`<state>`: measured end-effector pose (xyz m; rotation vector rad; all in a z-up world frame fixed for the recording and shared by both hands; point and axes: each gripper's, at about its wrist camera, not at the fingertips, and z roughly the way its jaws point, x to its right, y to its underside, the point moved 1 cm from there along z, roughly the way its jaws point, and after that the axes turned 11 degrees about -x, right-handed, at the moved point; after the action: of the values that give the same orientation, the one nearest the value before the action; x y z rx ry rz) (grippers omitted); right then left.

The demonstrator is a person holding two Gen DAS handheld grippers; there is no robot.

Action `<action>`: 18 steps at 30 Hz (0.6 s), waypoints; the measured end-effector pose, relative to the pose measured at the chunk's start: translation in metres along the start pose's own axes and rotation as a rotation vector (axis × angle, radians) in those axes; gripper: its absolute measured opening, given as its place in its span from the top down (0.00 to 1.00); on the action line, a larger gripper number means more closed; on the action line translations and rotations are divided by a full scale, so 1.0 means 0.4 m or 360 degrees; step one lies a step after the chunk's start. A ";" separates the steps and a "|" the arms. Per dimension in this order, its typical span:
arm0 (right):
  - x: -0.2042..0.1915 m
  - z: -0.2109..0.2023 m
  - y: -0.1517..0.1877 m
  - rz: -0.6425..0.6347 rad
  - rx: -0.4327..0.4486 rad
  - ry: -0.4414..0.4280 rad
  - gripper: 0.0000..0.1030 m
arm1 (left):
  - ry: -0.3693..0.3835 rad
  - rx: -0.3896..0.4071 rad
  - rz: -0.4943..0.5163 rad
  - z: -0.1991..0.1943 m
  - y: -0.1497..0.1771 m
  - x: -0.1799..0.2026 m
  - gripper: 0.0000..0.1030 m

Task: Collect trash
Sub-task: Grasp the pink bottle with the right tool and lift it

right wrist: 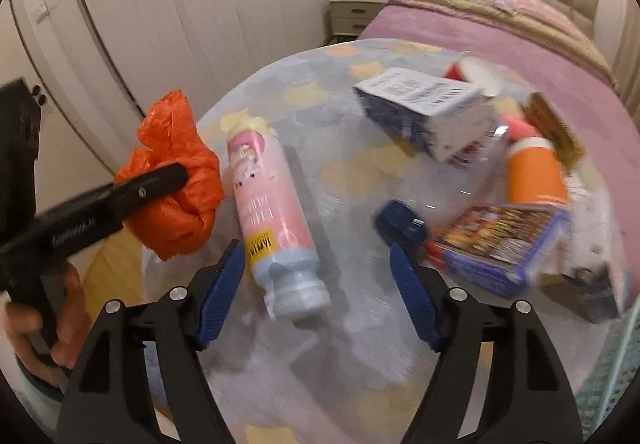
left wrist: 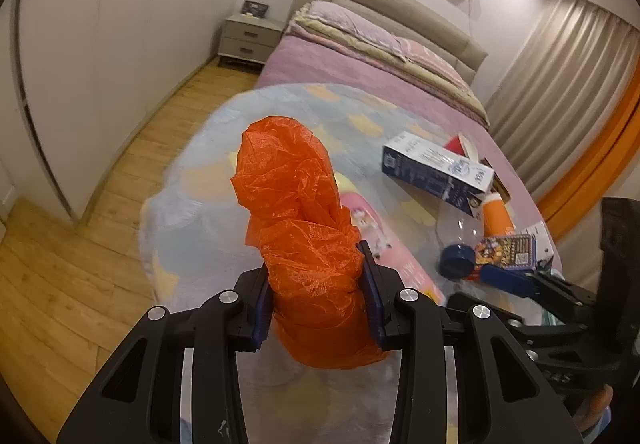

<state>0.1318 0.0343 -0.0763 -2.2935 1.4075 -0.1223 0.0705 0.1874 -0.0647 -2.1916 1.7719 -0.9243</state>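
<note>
My left gripper (left wrist: 318, 288) is shut on a crumpled orange plastic bag (left wrist: 296, 212) and holds it above the round table's left edge; the bag also shows in the right wrist view (right wrist: 176, 180). My right gripper (right wrist: 318, 284) is open and empty above the table (right wrist: 352, 356). A pink and blue bottle (right wrist: 272, 212) lies on its side between its fingers. To the right lie a clear bottle with a dark blue cap (right wrist: 402, 226), an orange bottle (right wrist: 534, 174), a colourful snack box (right wrist: 496, 248) and a blue and white carton (right wrist: 420, 104).
The table has a pale blue patterned cover (left wrist: 208, 204). A bed with a pink cover (left wrist: 360, 72) stands behind it. A nightstand (left wrist: 248, 34) and white wardrobes (right wrist: 180, 4) are on the left. A red paper cup (right wrist: 472, 72) lies behind the carton. Wooden floor (left wrist: 80, 264) lies left.
</note>
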 end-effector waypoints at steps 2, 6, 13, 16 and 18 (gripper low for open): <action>-0.010 0.025 -0.011 -0.0007 -0.0037 -0.0021 0.31 | -0.0014 0.0010 -0.0035 -0.005 -0.003 -0.025 0.65; -0.044 0.074 -0.042 -0.0030 -0.0079 -0.0043 0.31 | -0.0046 0.0032 -0.0085 -0.021 -0.002 -0.069 0.65; -0.077 0.137 -0.069 -0.0053 -0.0112 0.0025 0.31 | -0.0041 0.0041 -0.0061 -0.031 -0.010 -0.070 0.65; -0.069 0.151 -0.073 -0.0040 -0.0117 0.0020 0.37 | -0.0030 0.0041 -0.0025 -0.032 -0.009 -0.055 0.65; -0.066 0.153 -0.068 -0.0049 -0.0123 0.0004 0.49 | -0.0023 0.0040 -0.0006 -0.033 -0.008 -0.046 0.65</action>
<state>0.1600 0.0874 -0.1158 -2.3791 1.4013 -0.0817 0.0639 0.2085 -0.0591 -2.1816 1.7407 -0.9244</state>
